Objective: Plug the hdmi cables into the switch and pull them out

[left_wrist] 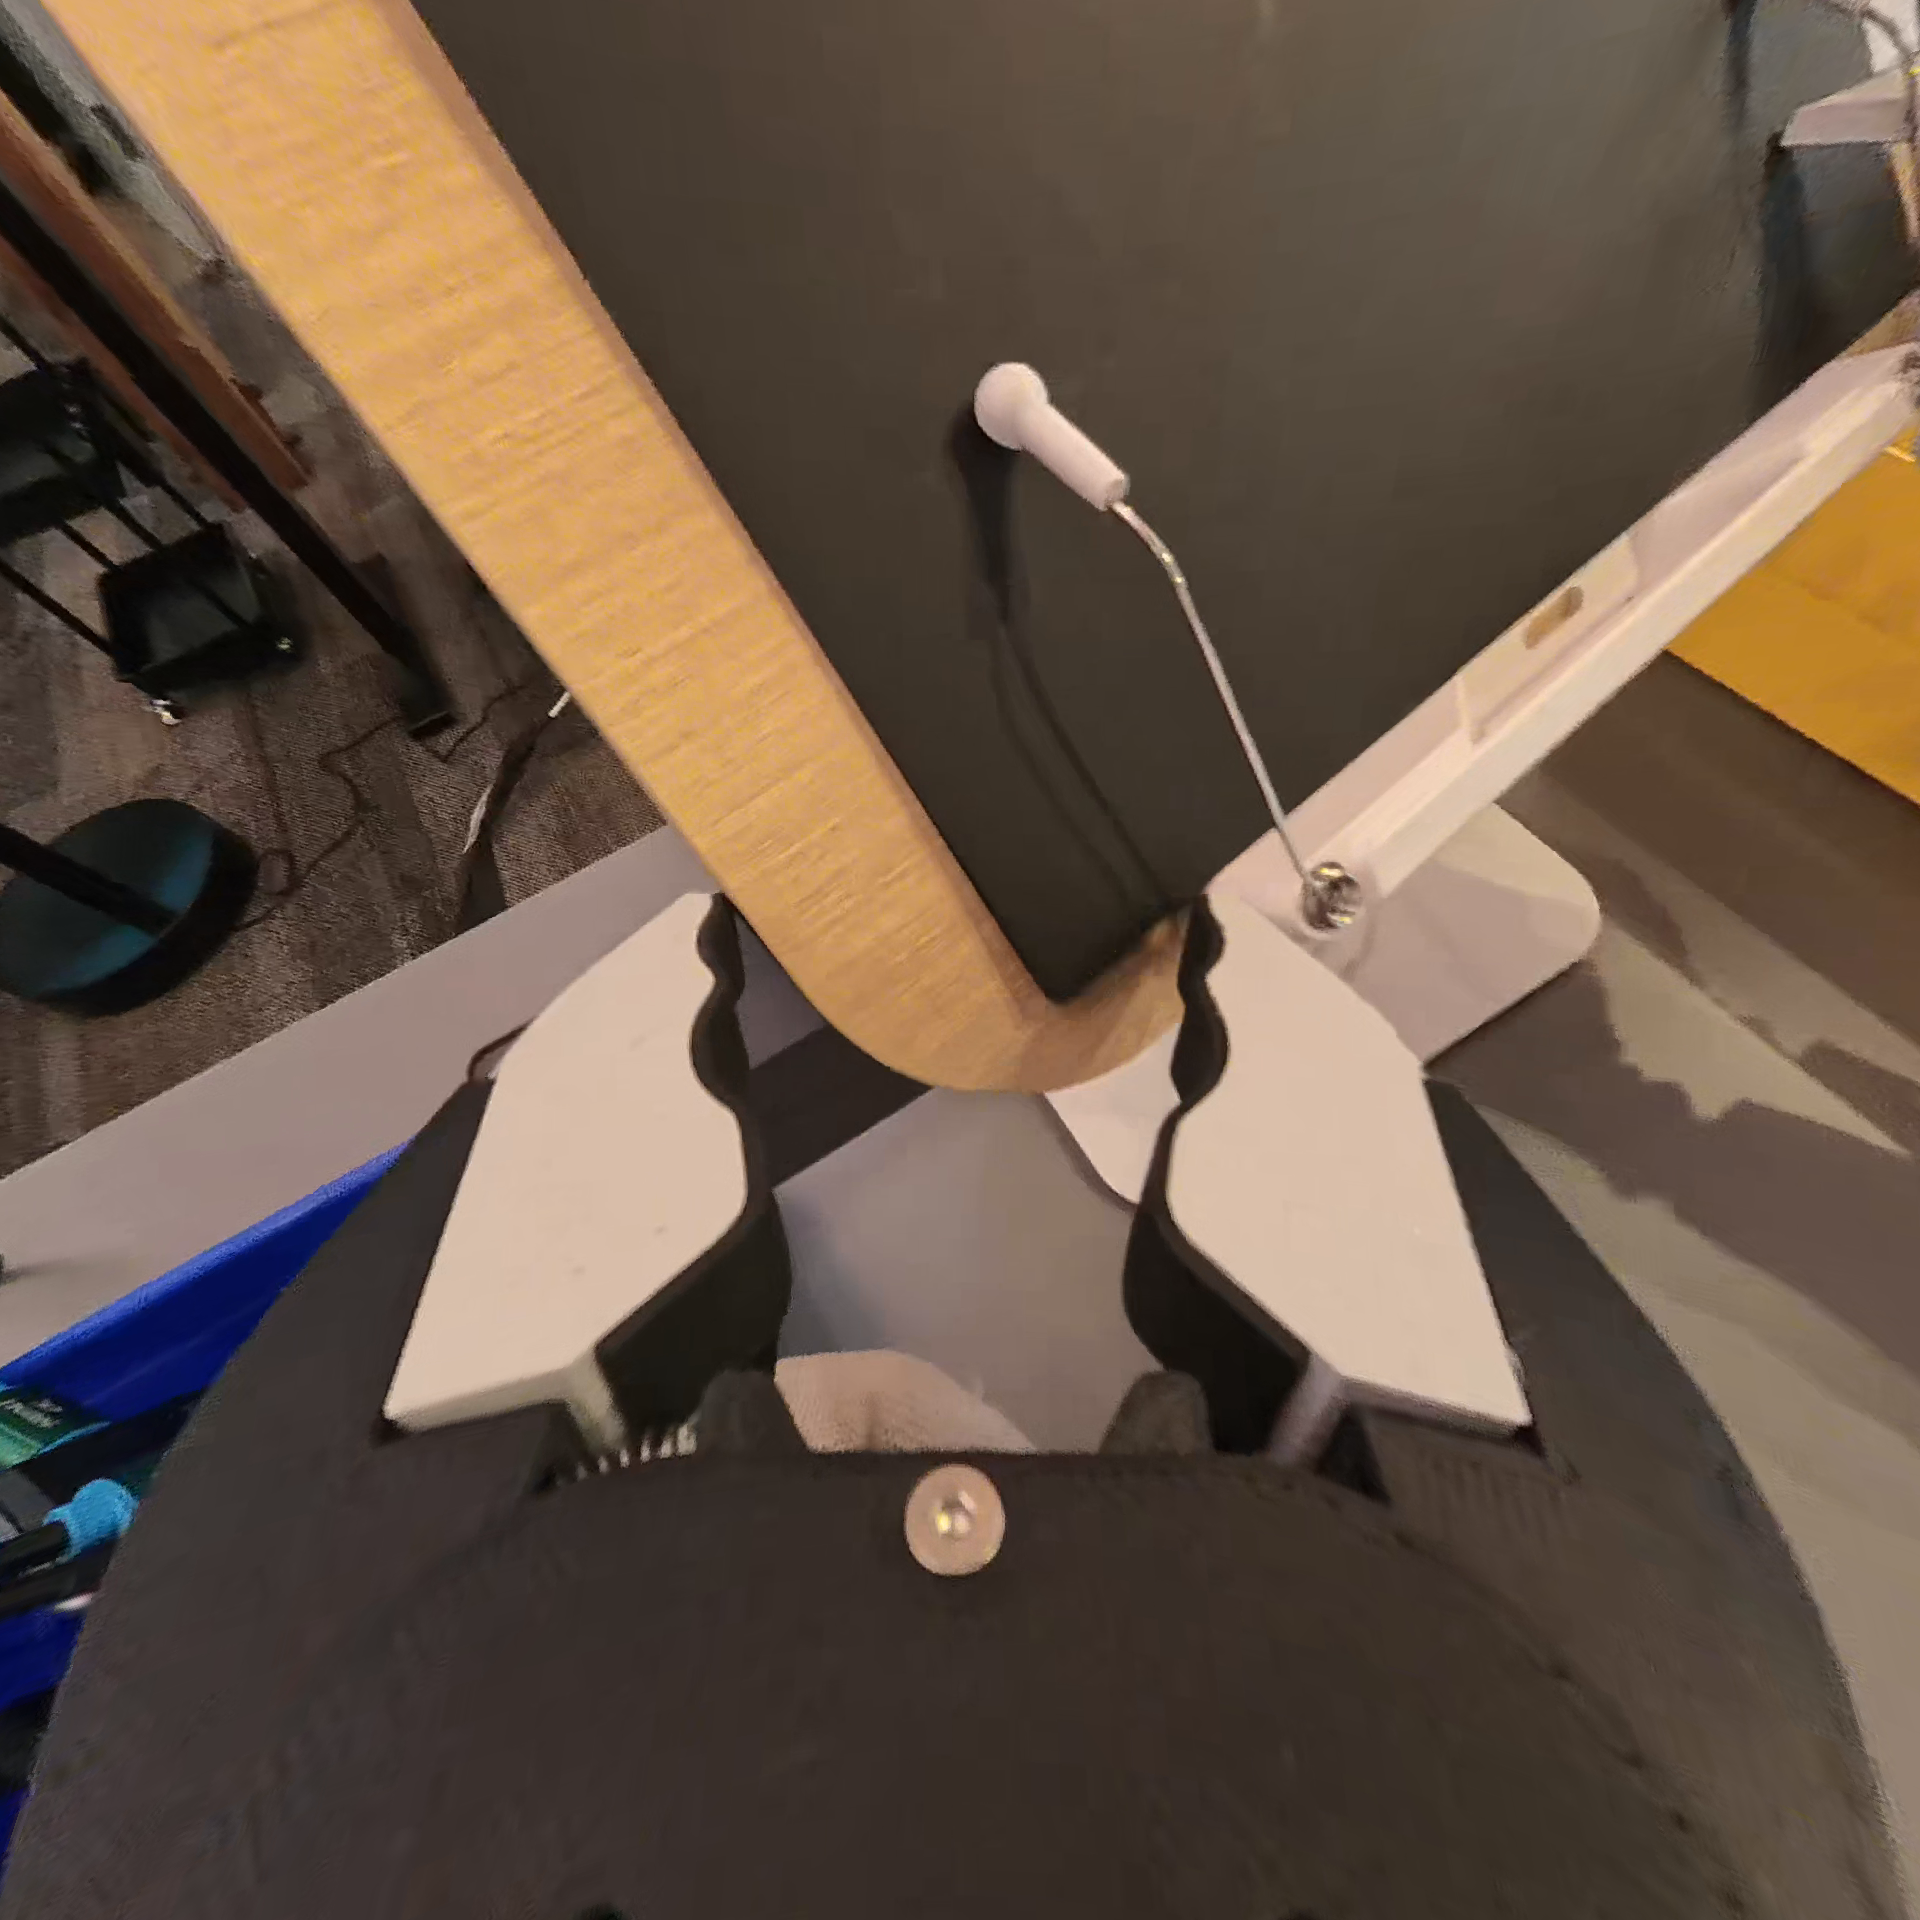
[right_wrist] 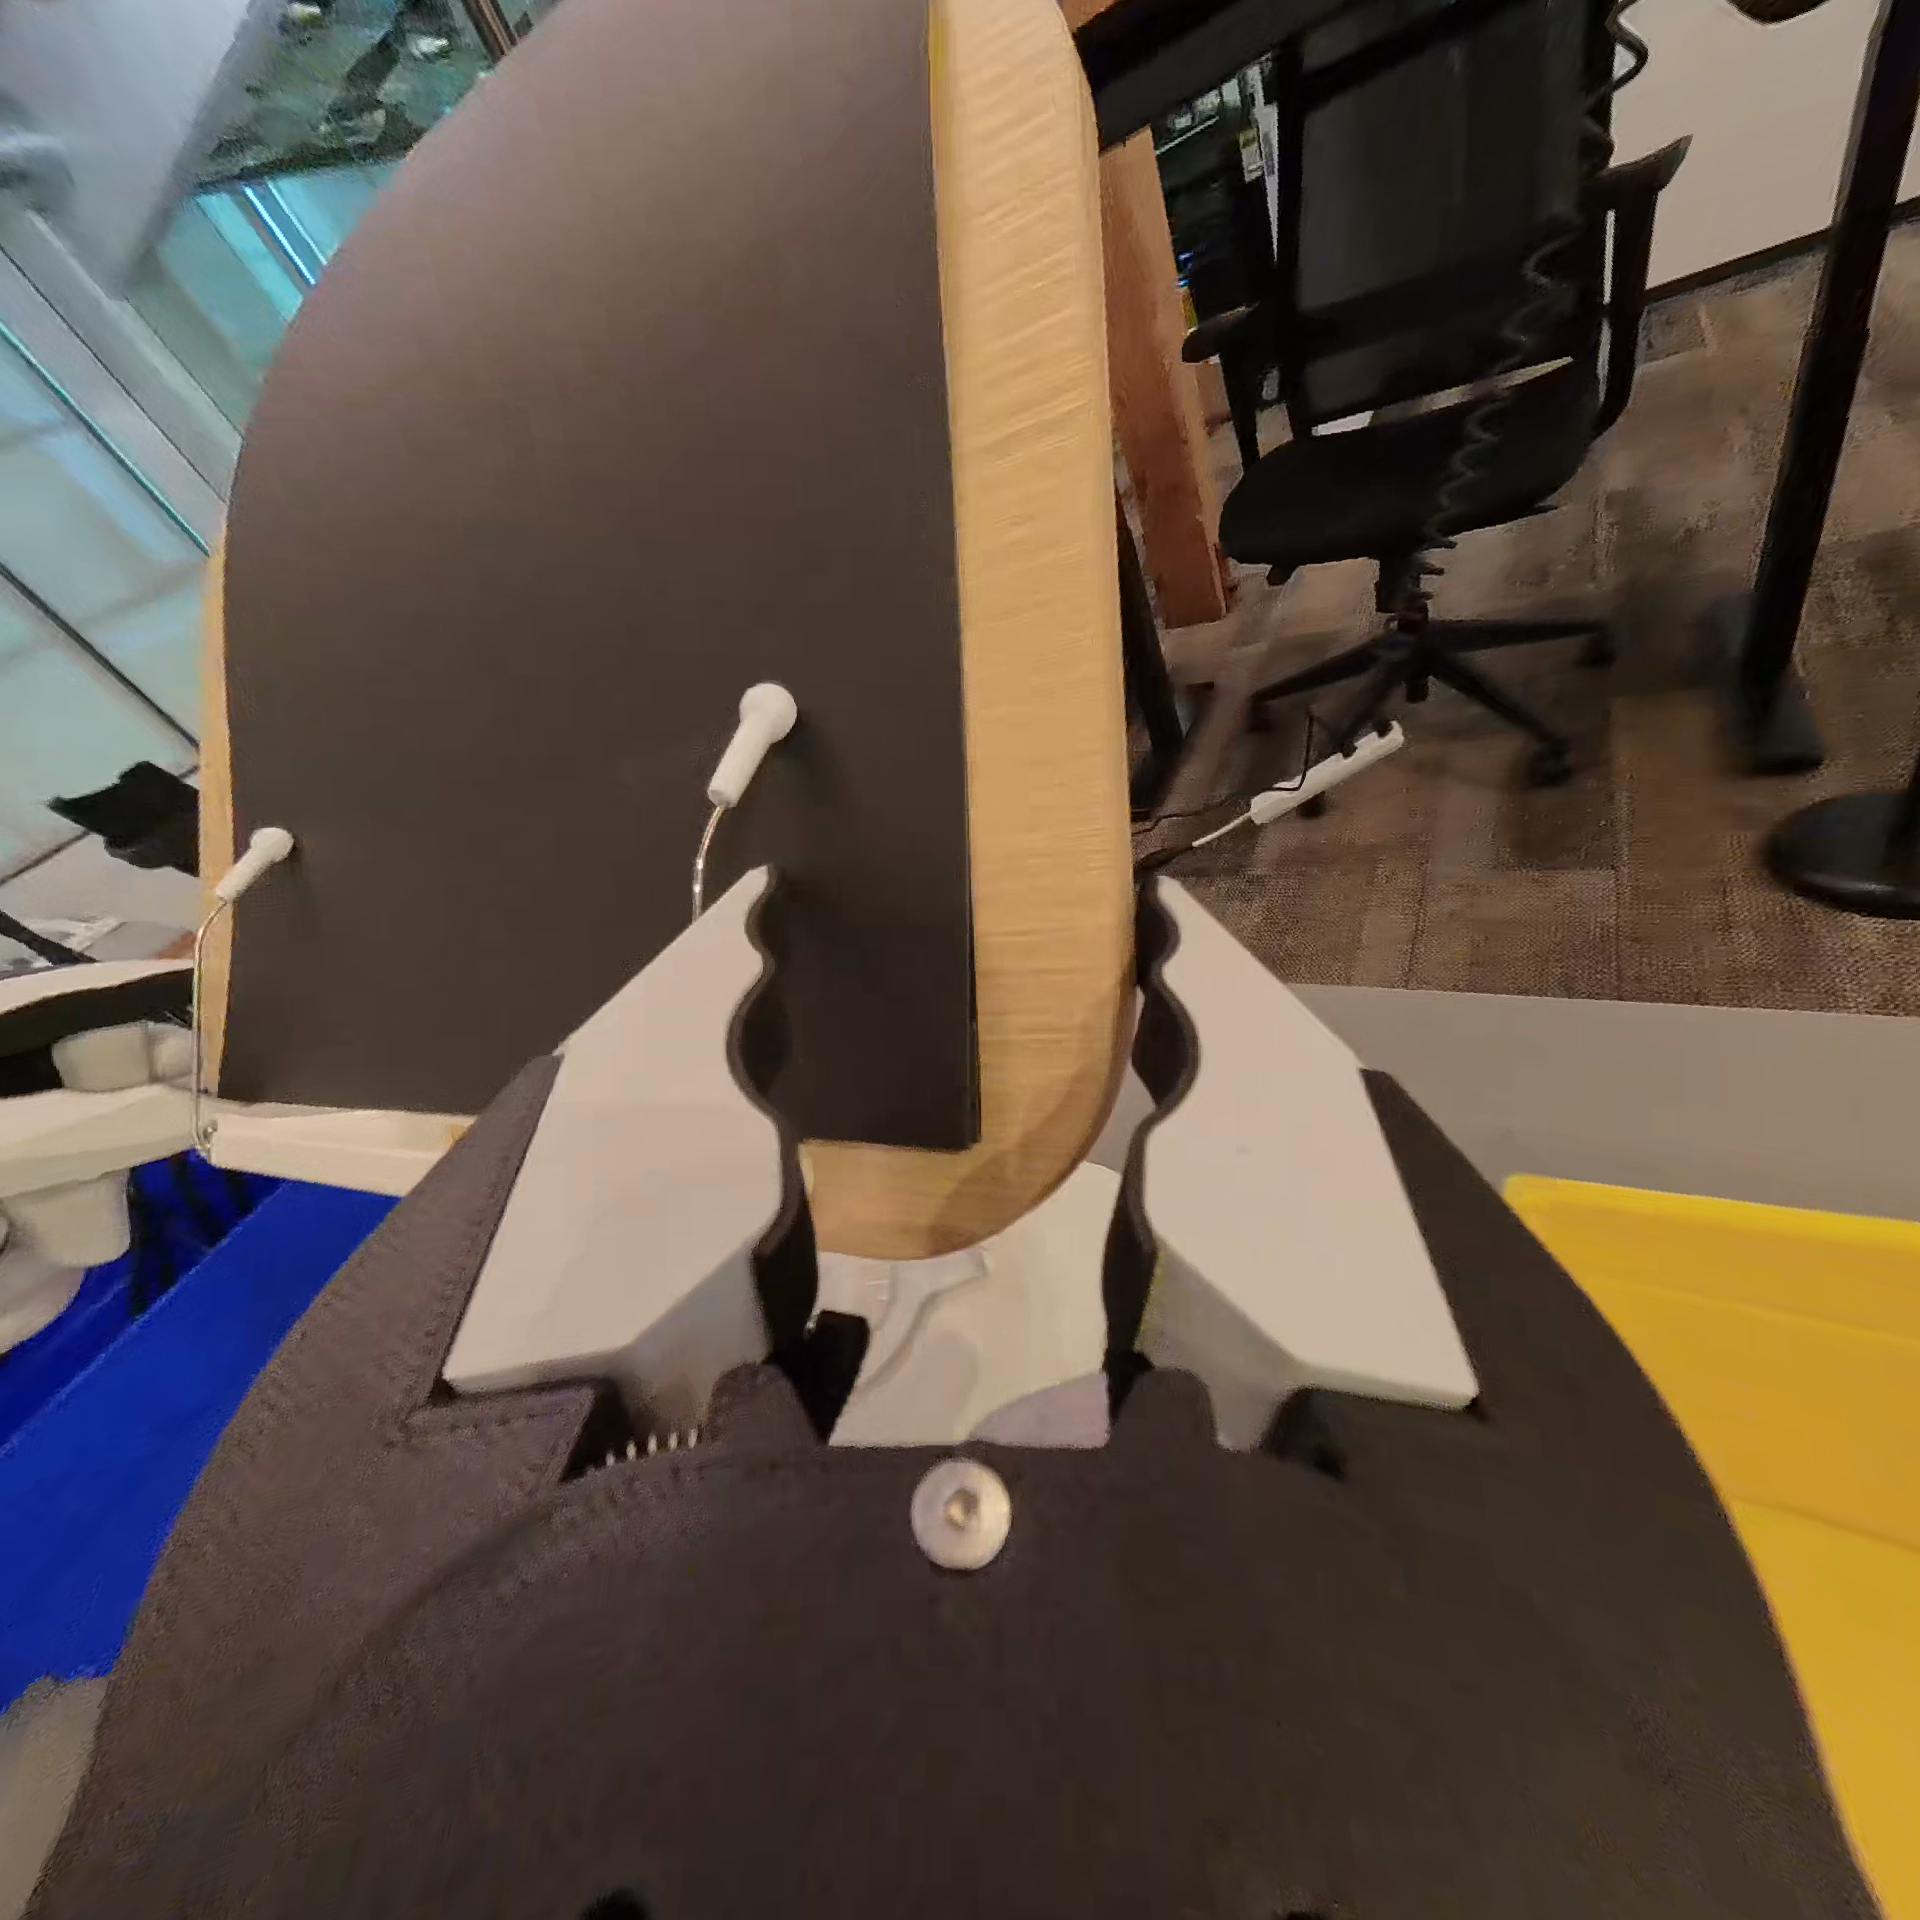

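No HDMI cable or switch shows in either view. A black board with a pale wooden edge (left_wrist: 520, 416) stands upright in front of both grippers. My left gripper (left_wrist: 956, 935) is open, and its fingers straddle the board's lower rounded corner (left_wrist: 997, 1029). My right gripper (right_wrist: 961, 904) is open, and the board's wooden edge (right_wrist: 1029, 520) runs between its fingers. Neither gripper holds anything. White pegs (left_wrist: 1049, 431) (right_wrist: 753, 738) stick out of the board's black face (right_wrist: 571, 520), each with a thin metal wire hanging from it.
A white bracket arm (left_wrist: 1558, 644) props the board on the grey table (left_wrist: 260, 1091). A blue bin (right_wrist: 156, 1403) lies left, a yellow bin (right_wrist: 1714, 1403) right. Beyond the table are carpet, a black office chair (right_wrist: 1434, 416) and a round stand base (right_wrist: 1860, 842).
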The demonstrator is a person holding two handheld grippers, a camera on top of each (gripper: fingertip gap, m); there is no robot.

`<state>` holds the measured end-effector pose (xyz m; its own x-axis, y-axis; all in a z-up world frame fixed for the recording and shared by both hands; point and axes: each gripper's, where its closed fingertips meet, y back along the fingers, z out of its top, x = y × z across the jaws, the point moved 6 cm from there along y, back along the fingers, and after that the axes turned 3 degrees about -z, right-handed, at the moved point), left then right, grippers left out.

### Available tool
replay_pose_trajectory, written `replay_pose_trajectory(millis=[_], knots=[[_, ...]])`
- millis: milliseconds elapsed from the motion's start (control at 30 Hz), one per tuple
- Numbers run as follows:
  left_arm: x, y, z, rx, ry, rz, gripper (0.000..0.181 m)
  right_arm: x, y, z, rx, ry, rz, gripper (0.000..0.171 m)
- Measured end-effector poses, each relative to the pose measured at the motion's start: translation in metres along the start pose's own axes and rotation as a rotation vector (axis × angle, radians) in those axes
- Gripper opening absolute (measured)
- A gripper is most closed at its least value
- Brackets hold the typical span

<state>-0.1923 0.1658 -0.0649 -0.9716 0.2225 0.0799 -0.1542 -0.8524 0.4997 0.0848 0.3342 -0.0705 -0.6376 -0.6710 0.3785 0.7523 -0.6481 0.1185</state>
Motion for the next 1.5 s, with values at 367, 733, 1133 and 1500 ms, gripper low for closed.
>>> replay_pose_trajectory(millis=[367, 733, 1133, 1500], knots=[[0.012, -0.019, 0.006, -0.161, 0.134, -0.021, 0.078, 0.005, 0.018, -0.004, -0.010, -0.037, -0.044, 0.053], [-0.019, 0.052, 0.021, -0.077, -0.123, -0.037, 0.069, 0.036, 0.075, -0.025, 0.249, 0.322, -0.055, 0.052], [-0.094, -0.048, -0.138, 0.350, -0.190, 0.071, 0.086, 0.046, 0.052, -0.176, 0.611, 0.557, -0.161, 0.088], [-0.076, -0.080, -0.132, 0.303, 0.045, 0.005, 0.063, 0.028, 0.027, -0.185, 0.673, 0.418, -0.149, 0.072]])
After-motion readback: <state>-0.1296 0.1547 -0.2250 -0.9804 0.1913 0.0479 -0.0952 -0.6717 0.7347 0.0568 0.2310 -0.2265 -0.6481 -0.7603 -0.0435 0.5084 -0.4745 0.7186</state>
